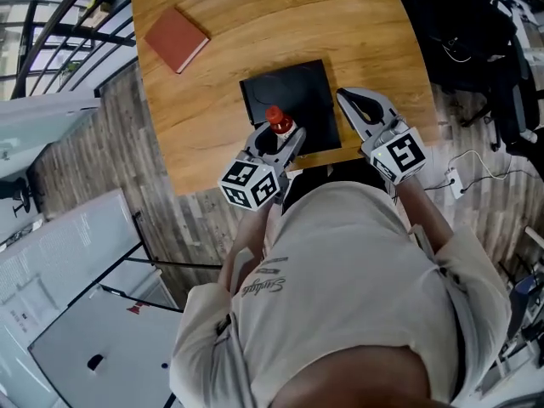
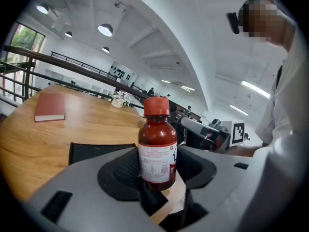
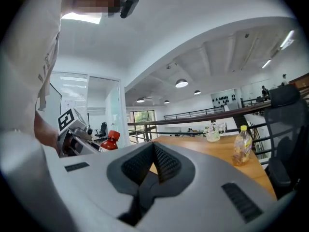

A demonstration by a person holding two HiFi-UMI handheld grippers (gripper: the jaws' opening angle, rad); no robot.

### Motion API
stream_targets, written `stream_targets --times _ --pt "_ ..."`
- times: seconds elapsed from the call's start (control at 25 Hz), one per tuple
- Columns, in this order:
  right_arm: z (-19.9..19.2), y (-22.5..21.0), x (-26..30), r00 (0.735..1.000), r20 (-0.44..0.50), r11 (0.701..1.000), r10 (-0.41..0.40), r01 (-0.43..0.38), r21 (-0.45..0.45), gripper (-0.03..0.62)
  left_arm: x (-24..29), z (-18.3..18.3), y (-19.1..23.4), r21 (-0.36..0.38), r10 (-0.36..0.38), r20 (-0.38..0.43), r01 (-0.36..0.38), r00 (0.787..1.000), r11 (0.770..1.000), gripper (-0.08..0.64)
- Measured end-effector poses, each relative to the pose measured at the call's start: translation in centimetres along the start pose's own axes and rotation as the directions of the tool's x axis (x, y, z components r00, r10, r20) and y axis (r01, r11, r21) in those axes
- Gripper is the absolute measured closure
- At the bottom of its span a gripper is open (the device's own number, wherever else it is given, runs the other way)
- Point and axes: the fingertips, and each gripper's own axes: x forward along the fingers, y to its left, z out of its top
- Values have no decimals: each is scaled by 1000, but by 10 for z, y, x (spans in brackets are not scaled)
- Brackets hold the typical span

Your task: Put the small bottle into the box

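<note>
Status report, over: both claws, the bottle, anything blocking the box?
Left claw shut on bottle, upright. Right claw shut, empty. Bottle by near edge of box, not in yet. Nothing blocking.

Resting on the wooden tabletop [image 1: 255, 24]: red book [image 1: 176, 39] toward one far corner, black box [image 1: 306, 92] at the near edge, yellow-capped bottle [image 3: 243, 145] farther off.

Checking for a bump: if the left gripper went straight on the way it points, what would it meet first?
Probably the black box, which lies just ahead and below the left gripper and its small bottle; height above it is unclear.
</note>
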Motion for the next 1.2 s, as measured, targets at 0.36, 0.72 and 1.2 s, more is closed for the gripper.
stream_targets --times 0.36,0.72,1.2 --pt "-5 -15 4 992 15 992 122 -122 36 597 10 -6 5 -18 143 -26 -144 989 989 338" --pt "-29 -20 3 985 -34 983 170 -167 69 597 21 -53 23 -144 206 -149 -227 967 963 339" --pt "-39 -13 3 988 -70 983 137 -127 132 597 31 -131 42 -366 93 -317 -212 944 906 339"
